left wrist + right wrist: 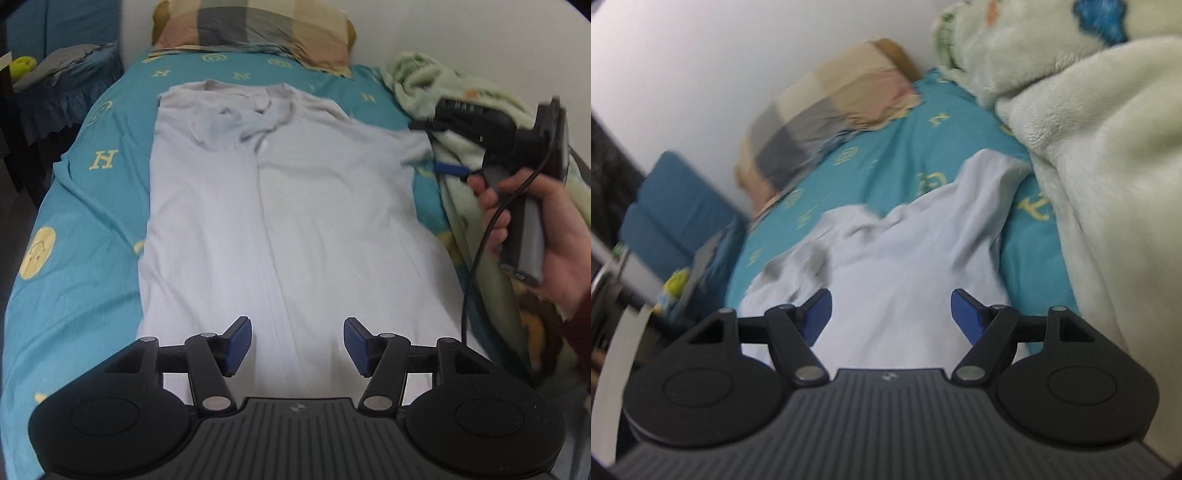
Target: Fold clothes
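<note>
1. Your pale lilac cotton shirt [280, 206] lies flat on the bed's turquoise patterned sheet [85, 206], between the bed's left edge and the heaped pale green fleece blanket [461, 155].
2. Its long axis runs down the bed, collar toward the checked pillow [258, 29], hem nearest you.
3. Your left gripper [297, 345] hangs over the hem, jaws apart and empty.
4. Your right gripper [890, 314], blurred, also stands wide open with nothing held, probably near the right sleeve.
5. Expect light, limp, wrinkle-prone cloth; pinch a sleeve end or hem corner, where the edge gives purchase.
</note>
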